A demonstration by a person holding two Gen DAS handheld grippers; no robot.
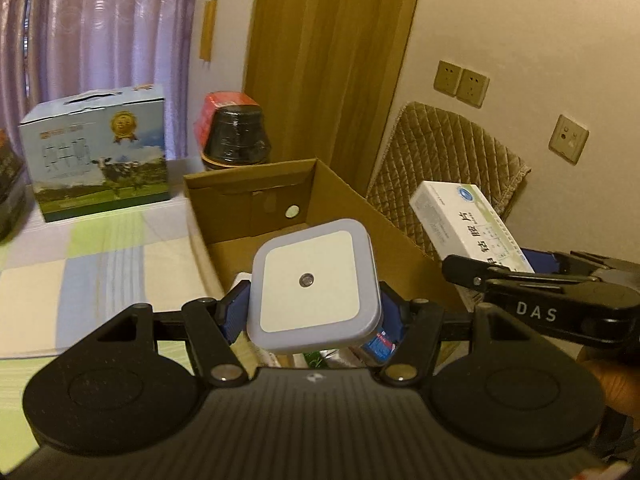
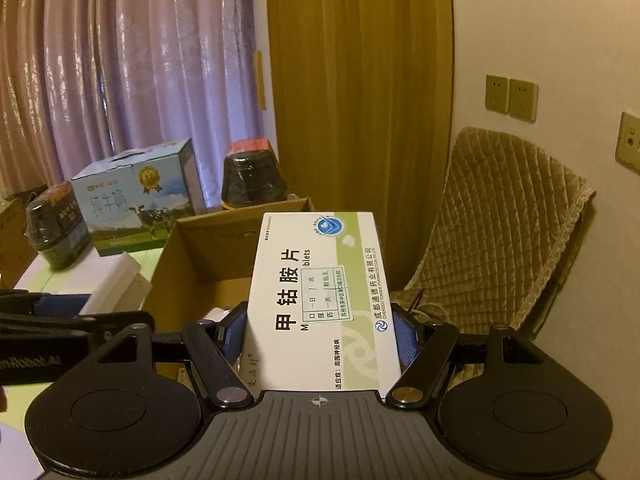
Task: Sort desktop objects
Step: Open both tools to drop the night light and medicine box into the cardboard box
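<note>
A: Left gripper (image 1: 313,312) clamps the night light (image 1: 313,282) above the cardboard box (image 1: 256,204); only this view shows the box floor.

B: Right gripper (image 2: 320,332) pinches the medicine carton (image 2: 320,300) over the box's near rim; chair cushion (image 2: 500,232) beyond.

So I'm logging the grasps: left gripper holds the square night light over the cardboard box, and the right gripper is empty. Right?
Not quite. The right gripper is shut on the white medicine box, as the right wrist view shows. The left gripper does hold the square night light over the cardboard box.
</note>
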